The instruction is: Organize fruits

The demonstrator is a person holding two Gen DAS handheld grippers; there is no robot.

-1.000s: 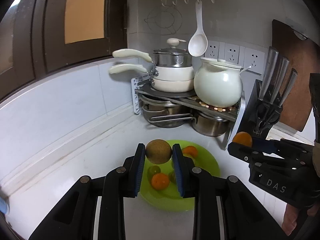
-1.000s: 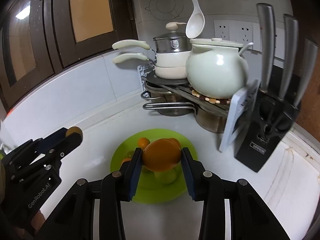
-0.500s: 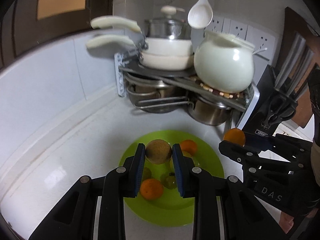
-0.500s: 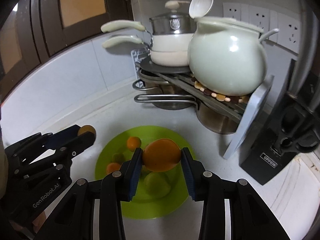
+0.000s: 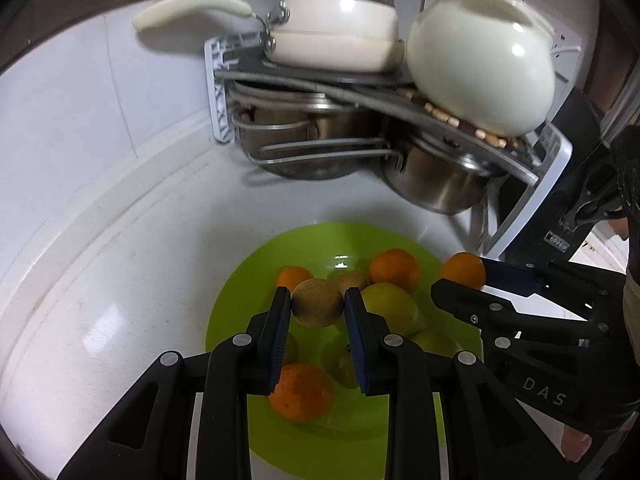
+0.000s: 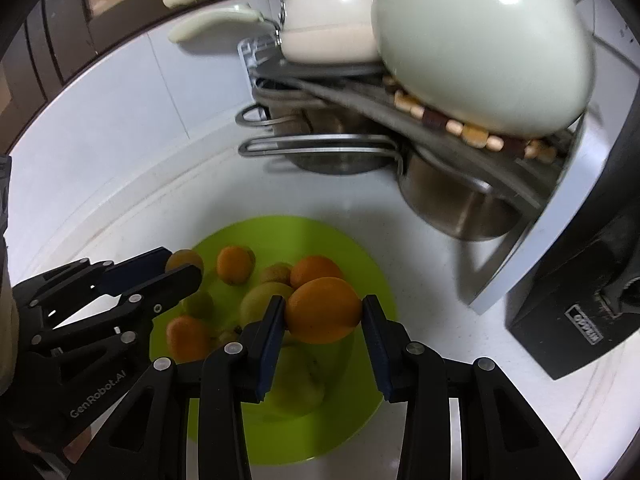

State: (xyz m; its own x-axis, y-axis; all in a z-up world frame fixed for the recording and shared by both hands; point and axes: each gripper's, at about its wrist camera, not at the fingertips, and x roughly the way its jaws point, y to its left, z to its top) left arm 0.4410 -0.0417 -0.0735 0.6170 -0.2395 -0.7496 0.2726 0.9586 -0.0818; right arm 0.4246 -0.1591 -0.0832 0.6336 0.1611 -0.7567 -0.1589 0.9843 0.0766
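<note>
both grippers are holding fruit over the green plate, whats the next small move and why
Probably lower a little more, then open. The left gripper is shut on a brown kiwi, the right gripper on an orange, and both hang above the green plate with fruit piled beneath, so a drop from here might roll them off.

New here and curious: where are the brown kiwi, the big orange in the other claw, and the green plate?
round brown kiwi (image 5: 317,307), left wrist view, front skin
large orange (image 6: 323,309), right wrist view, middle
lime-green plastic plate (image 6: 360,264), right wrist view, bare rim
</note>
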